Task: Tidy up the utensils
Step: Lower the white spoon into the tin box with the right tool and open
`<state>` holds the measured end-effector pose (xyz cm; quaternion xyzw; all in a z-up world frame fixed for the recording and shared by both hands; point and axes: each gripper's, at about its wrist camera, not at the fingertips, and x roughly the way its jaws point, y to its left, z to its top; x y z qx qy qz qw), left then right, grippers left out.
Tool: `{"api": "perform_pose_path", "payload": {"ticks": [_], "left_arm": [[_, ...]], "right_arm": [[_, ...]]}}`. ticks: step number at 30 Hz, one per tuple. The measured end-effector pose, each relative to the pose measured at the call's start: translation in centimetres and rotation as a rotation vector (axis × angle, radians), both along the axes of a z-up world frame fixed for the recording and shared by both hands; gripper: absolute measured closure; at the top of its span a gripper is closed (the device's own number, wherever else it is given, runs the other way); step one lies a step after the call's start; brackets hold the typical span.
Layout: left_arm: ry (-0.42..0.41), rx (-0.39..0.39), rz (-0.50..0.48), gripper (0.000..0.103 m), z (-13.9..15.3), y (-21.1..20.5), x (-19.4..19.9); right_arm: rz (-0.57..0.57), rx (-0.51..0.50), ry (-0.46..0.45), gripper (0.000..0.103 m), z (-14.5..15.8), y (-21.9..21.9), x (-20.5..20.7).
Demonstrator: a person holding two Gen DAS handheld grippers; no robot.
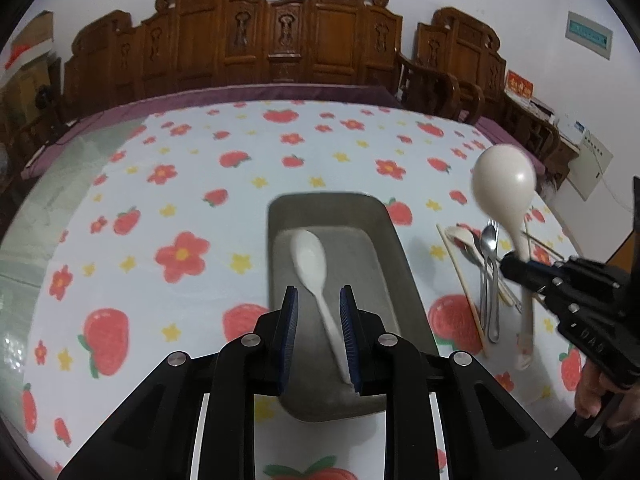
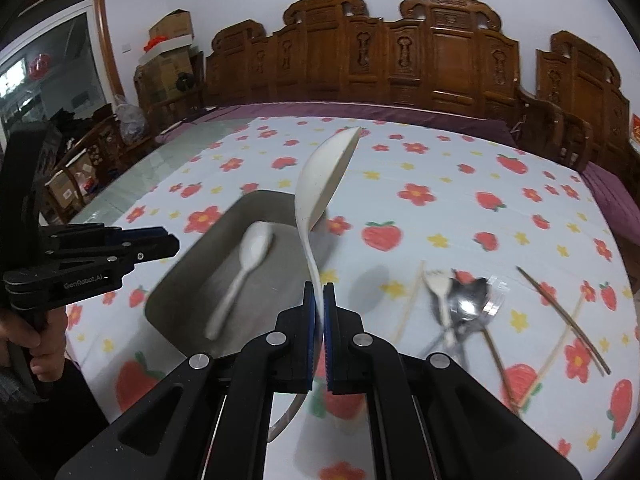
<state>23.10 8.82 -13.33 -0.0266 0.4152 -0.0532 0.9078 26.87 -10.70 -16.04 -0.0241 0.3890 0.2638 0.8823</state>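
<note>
A white spoon [image 1: 310, 264] lies alone in the grey tray [image 1: 394, 240] on the strawberry tablecloth [image 1: 160, 184]. The left gripper [image 1: 318, 308] hangs over its handle, jaws slightly apart, not pressing it. The right gripper [image 2: 319, 300] is clamped on a cream ladle [image 2: 320, 184], raised beside the tray. Chopsticks [image 2: 564, 314], a metal spoon [image 2: 466, 296] and a fork [image 2: 490, 304] lie nearby.

I counted one grey tray [image 1: 394, 240], two white spoons in or over it [image 1: 308, 256] [image 1: 505, 184], one metal spoon [image 2: 466, 300], one fork [image 2: 494, 300], and my two claws [image 1: 319, 322] [image 2: 319, 308]; the blurred chopsticks [image 2: 564, 312] I couldn't count.
</note>
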Motion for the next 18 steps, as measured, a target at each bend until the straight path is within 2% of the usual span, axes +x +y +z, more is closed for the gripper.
{"api": "perform_pose_path", "payload": {"ticks": [3, 9, 18], "left_arm": [[-0.02, -0.004, 0.02, 0.077, 0.6, 1.0, -0.1], [-0.046, 0.009, 0.06, 0.075, 1.4, 2.7, -0.2], [-0.063, 0.005, 0.099, 0.074, 1.8, 4.7, -0.2]], "right_arm": [[0.018, 0.017, 0.024, 0.098, -0.2, 2.0, 0.6], [0.046, 0.015, 0.054, 0.098, -0.9, 5.5, 2.0], [0.076, -0.05, 0.088, 0.098, -3.4, 9.5, 3.4]]}}
